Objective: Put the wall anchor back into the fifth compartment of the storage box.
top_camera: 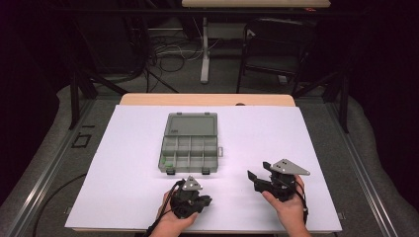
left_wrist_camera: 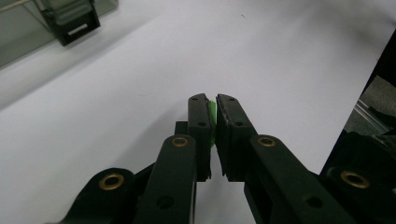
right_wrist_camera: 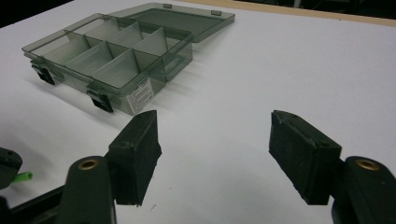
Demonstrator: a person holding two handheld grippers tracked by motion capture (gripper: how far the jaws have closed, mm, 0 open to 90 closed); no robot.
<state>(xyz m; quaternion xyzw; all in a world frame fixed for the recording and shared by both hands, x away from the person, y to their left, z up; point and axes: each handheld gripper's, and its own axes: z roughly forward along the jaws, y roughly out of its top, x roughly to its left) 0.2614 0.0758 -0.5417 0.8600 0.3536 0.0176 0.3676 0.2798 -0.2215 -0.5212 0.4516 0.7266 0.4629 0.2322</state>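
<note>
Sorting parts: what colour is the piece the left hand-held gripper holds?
Green piece, clearest in the left gripper view.

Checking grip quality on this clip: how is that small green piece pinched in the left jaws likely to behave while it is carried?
The green piece looks thin and tiny, so probably very light. The left gripper has its jaws nearly together on it, suggesting it is stiff enough to hold. With only an edge showing, it may slip or twist out easily on the way to the compartment box.

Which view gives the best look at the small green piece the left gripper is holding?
The left gripper view: the green piece sits pinched between the left gripper jaws, close up. The right gripper view catches a green tip at its left edge. In the high view it's too small to tell.
</note>
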